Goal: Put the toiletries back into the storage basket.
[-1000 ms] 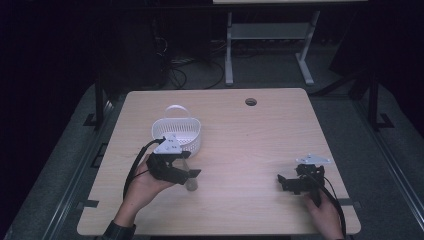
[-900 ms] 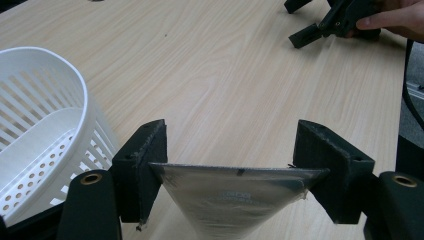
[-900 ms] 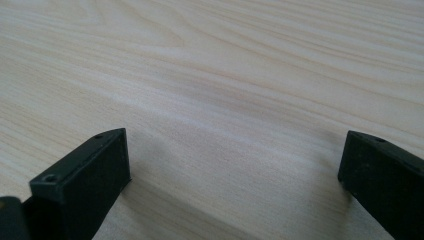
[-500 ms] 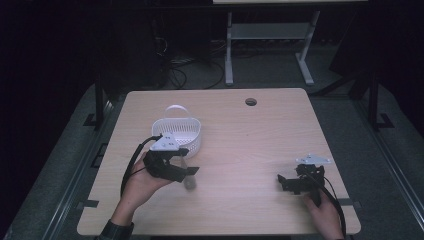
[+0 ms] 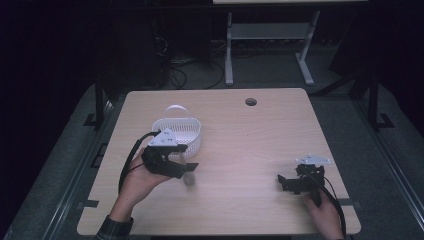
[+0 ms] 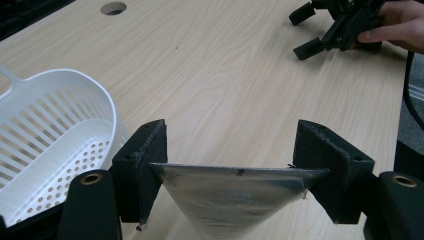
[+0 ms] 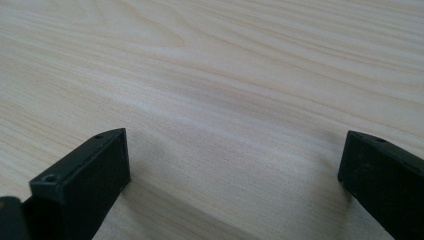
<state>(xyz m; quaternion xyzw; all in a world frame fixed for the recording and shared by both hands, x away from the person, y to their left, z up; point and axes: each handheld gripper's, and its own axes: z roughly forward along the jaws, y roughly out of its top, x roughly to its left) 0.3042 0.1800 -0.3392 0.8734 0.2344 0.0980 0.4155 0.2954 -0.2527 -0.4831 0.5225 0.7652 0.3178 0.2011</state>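
Just beside the white slotted plastic basket [image 5: 179, 131], the left gripper [image 5: 184, 170] is pinching a silvery foil pouch [image 6: 235, 192], probably needing dropping in, while the right gripper [image 5: 284, 182] is resting wide open, empty

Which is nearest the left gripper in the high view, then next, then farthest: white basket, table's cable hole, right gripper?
1. white basket, right beside the left gripper, just beyond it.
2. cable hole, toward the table's far edge.
3. right gripper, across the table on the right.

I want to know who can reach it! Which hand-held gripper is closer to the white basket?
Left. The left hand-held gripper is right beside the white basket; the right hand-held gripper rests far across the table.
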